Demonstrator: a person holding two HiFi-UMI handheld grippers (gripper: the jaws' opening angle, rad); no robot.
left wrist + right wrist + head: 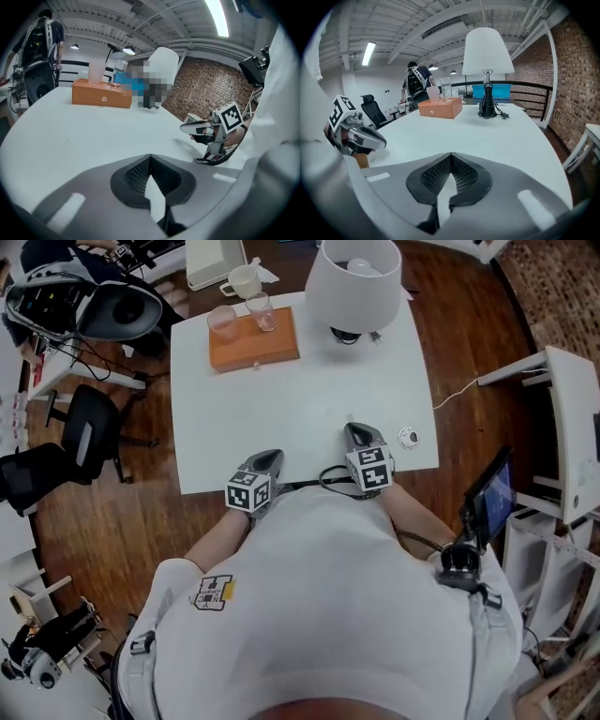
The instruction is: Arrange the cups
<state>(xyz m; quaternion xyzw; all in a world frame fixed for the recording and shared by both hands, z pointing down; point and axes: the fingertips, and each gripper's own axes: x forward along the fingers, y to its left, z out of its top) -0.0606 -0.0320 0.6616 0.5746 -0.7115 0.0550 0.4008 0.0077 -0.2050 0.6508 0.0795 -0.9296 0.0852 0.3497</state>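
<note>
cups [222, 322]: two are set side by side on orange box [253, 348], far tabletop [300, 418] side | left gripper [271, 457], right gripper [355, 431]: fingers are pressed together, nothing pinched | step: left unsettled, pre-reach or post-placing

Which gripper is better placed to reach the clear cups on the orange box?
Left, probably. The left gripper sits nearer the clear cups on the orange box; the right gripper lines up with the lamp instead.

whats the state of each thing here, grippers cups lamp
left gripper, fingers shut, empty
right gripper, fingers shut, empty
pink-tinted clear cup, upright on orange rectangular box
clear glass cup, upright on the same box
white ceramic mug, upright, off the box
white-shaded table lamp, standing upright
</note>
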